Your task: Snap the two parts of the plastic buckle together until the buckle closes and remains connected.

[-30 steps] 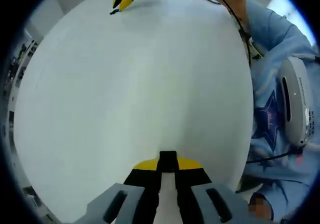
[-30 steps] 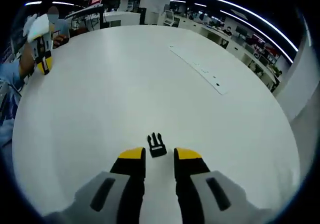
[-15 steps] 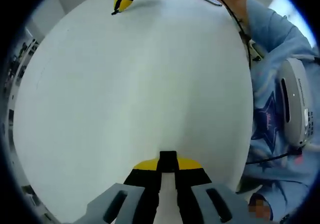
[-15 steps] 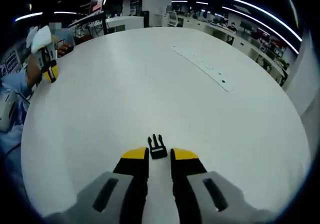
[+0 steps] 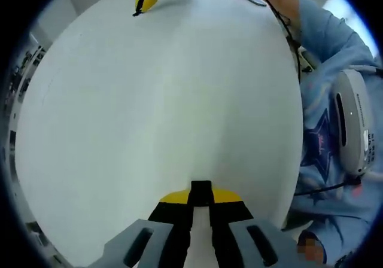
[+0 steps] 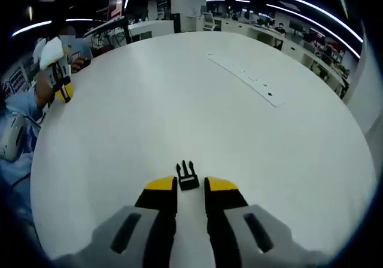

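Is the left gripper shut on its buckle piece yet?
Yes. The left gripper is shut on the black buckle piece, which sits pinched between its yellow tips.

surface [image 6: 179,100]: smooth white laminate-looking top, soft sheen | buckle part [image 6: 187,176]: black plastic, slightly glossy | right tool [image 6: 190,187]: matt black and yellow plastic tips, grey body | sleeve [image 5: 335,46]: light blue cloth

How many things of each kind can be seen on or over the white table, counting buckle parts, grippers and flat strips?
Buckle parts: 2, one held in the left gripper, the pronged part on the table just ahead of the right gripper
Grippers: 2
Flat strip lying on the table: 1
Total: 5
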A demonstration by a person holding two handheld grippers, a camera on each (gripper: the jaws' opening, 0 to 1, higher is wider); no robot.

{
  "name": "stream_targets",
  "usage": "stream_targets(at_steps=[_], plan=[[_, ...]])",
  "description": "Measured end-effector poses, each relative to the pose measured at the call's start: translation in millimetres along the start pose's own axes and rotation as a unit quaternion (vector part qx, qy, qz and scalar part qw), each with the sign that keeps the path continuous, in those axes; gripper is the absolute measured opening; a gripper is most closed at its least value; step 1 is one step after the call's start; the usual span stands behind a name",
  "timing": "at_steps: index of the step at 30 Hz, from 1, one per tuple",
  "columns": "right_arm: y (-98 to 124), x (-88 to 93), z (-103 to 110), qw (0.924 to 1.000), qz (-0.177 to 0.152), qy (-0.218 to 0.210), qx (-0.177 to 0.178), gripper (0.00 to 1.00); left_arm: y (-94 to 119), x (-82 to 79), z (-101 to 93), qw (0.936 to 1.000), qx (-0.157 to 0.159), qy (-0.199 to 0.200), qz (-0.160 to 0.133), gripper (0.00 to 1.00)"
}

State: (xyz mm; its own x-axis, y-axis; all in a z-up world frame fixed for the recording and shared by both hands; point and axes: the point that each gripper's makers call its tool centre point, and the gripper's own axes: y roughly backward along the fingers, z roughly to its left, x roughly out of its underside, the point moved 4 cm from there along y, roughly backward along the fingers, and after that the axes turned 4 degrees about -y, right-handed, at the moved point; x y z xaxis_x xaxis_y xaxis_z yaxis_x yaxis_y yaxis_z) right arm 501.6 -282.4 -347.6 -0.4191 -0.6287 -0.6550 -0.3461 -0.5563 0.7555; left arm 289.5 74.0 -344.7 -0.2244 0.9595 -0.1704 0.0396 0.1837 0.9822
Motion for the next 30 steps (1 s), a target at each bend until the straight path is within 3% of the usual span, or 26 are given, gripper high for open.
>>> stream_targets(at_steps=[4, 23, 30], plan=[[0, 0.9, 3, 1.0000, -0.004, 0.004, -0.006, 0.13, 0, 0.1, -1.0, 1.0000, 0.000, 0.000, 0.001, 0.09], [1, -0.9, 2, 0.9999, 0.008, -0.003, 0.006, 0.12, 1, -1.1, -3.2, 1.0000, 0.000, 0.001, 0.009, 0.09], [3, 0.1, 11, 0.9999, 0.013, 0.011, -0.003, 0.12, 2, -1.8, -2.3, 0.9999, 0.003, 0.003, 0.013, 0.09]])
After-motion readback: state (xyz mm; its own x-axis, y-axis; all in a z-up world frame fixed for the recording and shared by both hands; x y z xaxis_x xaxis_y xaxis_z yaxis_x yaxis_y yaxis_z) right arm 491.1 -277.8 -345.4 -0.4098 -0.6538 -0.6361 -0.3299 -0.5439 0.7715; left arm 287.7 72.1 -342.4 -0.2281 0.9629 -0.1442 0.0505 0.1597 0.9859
